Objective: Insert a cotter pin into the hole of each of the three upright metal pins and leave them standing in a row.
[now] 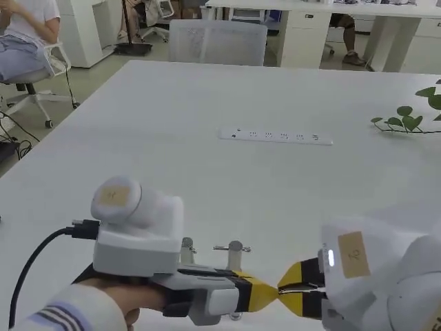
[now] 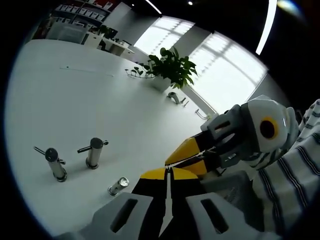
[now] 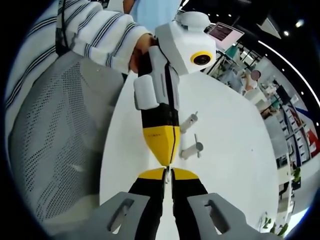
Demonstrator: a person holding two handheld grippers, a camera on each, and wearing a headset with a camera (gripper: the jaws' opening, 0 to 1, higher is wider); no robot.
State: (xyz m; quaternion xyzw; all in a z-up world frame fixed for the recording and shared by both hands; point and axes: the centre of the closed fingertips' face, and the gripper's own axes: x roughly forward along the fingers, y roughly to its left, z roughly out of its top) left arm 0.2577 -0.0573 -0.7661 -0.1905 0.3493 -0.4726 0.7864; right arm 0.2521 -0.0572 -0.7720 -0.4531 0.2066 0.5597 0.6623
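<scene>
**Head view.** The left tongs [image 1: 270, 295] and the right tongs [image 1: 288, 287] meet tip to tip above the near edge of the counter [image 1: 207, 172]. Just behind the left tongs stand one upright metal pin [image 1: 186, 249] and its neighbour [image 1: 236, 254]. A cotter pin [image 1: 222, 247] crosses the neighbour's head.

**Left gripper view.** The left tongs' jaws are pressed together, with a hairline slit between them. The right tongs enter from the right, their yellow tips against the left's. Both standing pins carry a cotter pin through the head. A third pin [image 2: 118, 186] sits nearest the tongs with no cotter pin visible. Whether it stands or has tipped cannot be told.

**Right gripper view.** The right tongs are likewise pressed together, butted against the left tongs' tip. Whether a cotter pin is nipped at that junction cannot be told.

**Judgement.** Two of the three pins are fitted. The step in hand appears to be a hand-over or re-grip of the last cotter pin. The next move calls for one firm hold on it and its legs lined up with the third pin's hole. That pin needs steadying, in row with the others.
</scene>
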